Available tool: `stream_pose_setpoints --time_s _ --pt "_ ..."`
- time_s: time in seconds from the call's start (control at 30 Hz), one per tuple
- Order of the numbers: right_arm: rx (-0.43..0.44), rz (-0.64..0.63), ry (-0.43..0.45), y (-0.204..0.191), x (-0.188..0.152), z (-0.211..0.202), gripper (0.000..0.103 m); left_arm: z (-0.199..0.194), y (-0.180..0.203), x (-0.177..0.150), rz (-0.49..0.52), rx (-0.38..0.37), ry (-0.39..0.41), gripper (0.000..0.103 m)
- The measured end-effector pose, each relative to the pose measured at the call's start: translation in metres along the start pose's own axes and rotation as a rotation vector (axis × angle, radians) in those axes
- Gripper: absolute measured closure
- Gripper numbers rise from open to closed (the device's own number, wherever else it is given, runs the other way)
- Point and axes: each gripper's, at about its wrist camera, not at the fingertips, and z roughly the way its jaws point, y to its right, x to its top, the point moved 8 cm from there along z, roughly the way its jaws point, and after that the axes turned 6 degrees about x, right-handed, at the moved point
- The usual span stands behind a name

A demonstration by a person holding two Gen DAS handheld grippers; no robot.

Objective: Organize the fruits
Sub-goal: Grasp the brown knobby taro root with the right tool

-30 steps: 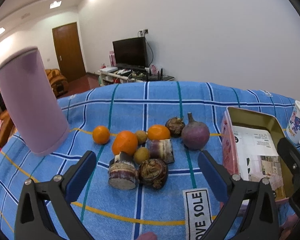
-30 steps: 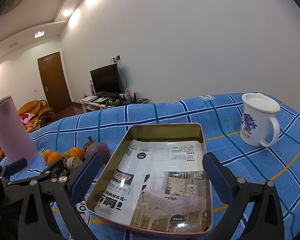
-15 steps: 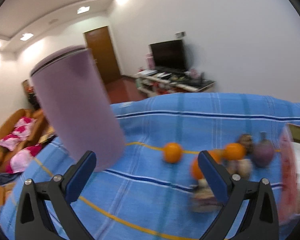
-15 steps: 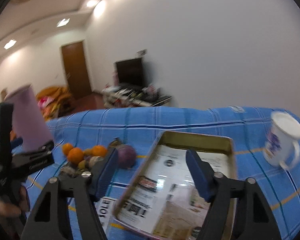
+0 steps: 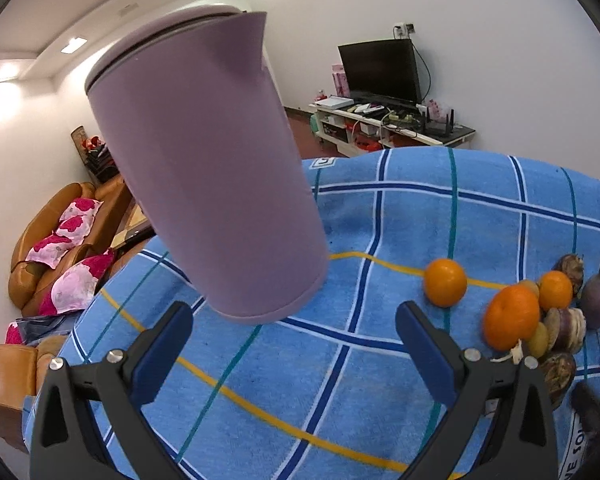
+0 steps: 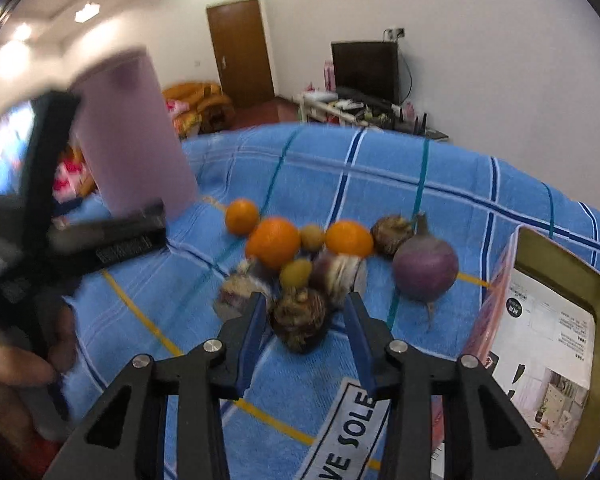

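While every fruit [image 6: 296, 256] lies heaped left of the empty tin tray [image 6: 572, 280] on the table, right tool [image 6: 305, 320] brackets a brown bulb [image 6: 300, 316] unclamped; left tool [image 5: 294, 336] gapes idle.

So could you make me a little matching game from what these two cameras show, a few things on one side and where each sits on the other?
Things:
1. tall lilac plastic jug
2. round purple turnip with a tail root
3. brown knobbly taro root
4. gold-lined metal tin tray

Places:
A. at the right edge of the blue checked cloth, paper sheet inside
B. just ahead of the right gripper, between its open blue fingers
C. ahead of the open left gripper, far left of the fruit pile
D. between the fruit pile and the tray

Pairs: 1-C, 2-D, 3-B, 4-A
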Motion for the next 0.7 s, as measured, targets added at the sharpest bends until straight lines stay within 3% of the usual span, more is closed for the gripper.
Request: stream_pose_setpoints --time_s 0.3,0.4,0.57,0.7 --pt "0.028 0.006 -0.146 -0.001 -0.015 0.044 0.06 -0.007 0.018 -0.001 0.052 -0.066 -0.01 0.0" --pt "0.012 -0.009 -0.131 -0.003 -0.014 0.049 0.06 -0.008 0.025 -0.003 0.059 -0.11 -0.029 0.0" --pt "0.014 -0.013 -0.114 -0.005 -0.017 0.043 0.062 -0.01 0.032 -0.005 0.079 -0.123 -0.037 0.0" --pt "0.025 0.024 -0.016 -0.001 -0.015 0.012 0.062 -0.02 0.044 -0.006 0.083 -0.216 -0.047 0.0"
